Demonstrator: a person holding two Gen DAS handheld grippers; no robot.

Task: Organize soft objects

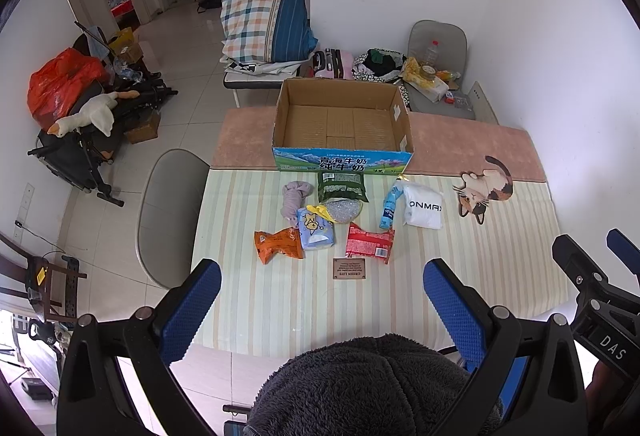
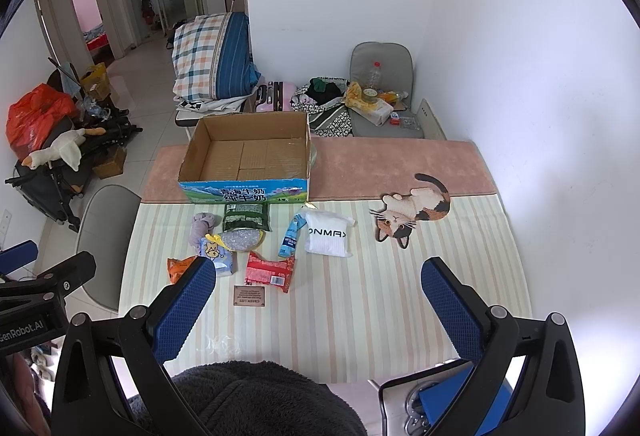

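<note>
Both tools, left [image 1: 322, 296] and right [image 2: 318, 296], are held wide open and empty above the desk [image 1: 500, 260]. Soft packs lie clustered near the box [image 1: 342, 124]; e.g. the red pack [image 1: 370, 242], judged light and crinkly, is best pinched mid-body.
</note>
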